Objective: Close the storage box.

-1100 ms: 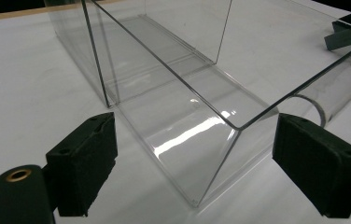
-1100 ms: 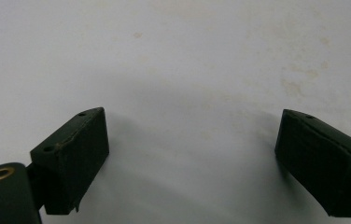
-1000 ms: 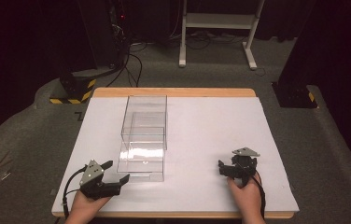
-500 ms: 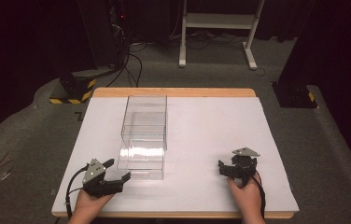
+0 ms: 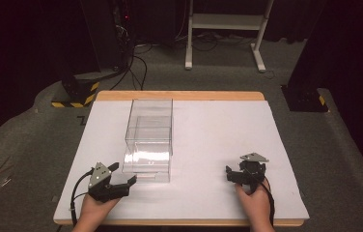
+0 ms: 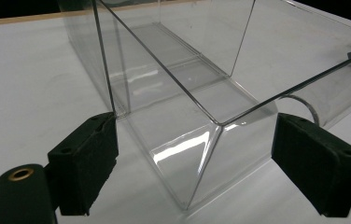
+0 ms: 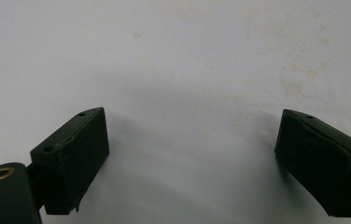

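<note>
The clear box point(image 5: 148, 140) is standing on the counter point(image 5: 208, 193), its near corner lying between the wide jaws of the left hand-held gripper point(image 6: 194, 158), which have just been closing slightly, pads not touching. The right hand-held gripper point(image 7: 192, 163) is resting wide, well apart.

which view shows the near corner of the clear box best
The left gripper view: the clear box has its near corner close up between the open left tongs. The high view shows the whole box, small. The right gripper view faces bare table.
</note>
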{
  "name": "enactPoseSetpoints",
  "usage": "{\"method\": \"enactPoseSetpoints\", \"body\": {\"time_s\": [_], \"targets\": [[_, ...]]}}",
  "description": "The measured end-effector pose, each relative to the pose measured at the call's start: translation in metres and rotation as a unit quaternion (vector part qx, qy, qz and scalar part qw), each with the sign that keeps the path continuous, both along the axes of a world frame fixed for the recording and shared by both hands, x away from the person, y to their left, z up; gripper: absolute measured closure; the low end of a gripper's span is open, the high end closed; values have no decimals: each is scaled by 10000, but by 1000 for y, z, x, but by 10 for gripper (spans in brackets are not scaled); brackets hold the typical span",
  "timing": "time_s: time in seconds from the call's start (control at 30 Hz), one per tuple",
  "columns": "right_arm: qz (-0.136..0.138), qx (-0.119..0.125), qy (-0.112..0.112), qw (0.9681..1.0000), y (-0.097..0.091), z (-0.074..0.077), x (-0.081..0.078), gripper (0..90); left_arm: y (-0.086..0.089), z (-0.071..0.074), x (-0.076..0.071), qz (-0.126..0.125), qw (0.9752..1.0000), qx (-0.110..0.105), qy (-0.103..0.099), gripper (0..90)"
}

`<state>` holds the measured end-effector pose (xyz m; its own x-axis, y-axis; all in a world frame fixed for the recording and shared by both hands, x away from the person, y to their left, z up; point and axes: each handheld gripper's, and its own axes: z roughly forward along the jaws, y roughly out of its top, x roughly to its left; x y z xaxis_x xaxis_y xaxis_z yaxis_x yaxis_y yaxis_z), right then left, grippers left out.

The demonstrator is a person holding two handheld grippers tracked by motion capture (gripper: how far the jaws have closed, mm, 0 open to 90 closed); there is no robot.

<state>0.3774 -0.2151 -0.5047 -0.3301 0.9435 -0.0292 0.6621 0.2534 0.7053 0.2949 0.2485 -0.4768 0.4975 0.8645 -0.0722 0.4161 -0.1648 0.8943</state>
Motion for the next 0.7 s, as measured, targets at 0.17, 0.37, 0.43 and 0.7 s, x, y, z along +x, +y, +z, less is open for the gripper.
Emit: {"method": "enactPoseSetpoints", "body": {"time_s": [0.17, 0.37, 0.43, 0.7], "targets": [[1, -1, -2, 10000, 0, 0, 0, 96, 0, 1, 4, 65, 10000, -12, -42, 155], [4, -3, -4, 10000, 0, 0, 0, 96, -1, 0, 8, 49, 9999, 25, -101, 154], [1, -1, -2, 10000, 0, 0, 0, 96, -2, 0, 9, 63, 9999, 12, -93, 153], [2, 0, -1, 10000, 0, 0, 0, 96, -2, 0, 14, 80, 9999, 24, -89, 152]]}}
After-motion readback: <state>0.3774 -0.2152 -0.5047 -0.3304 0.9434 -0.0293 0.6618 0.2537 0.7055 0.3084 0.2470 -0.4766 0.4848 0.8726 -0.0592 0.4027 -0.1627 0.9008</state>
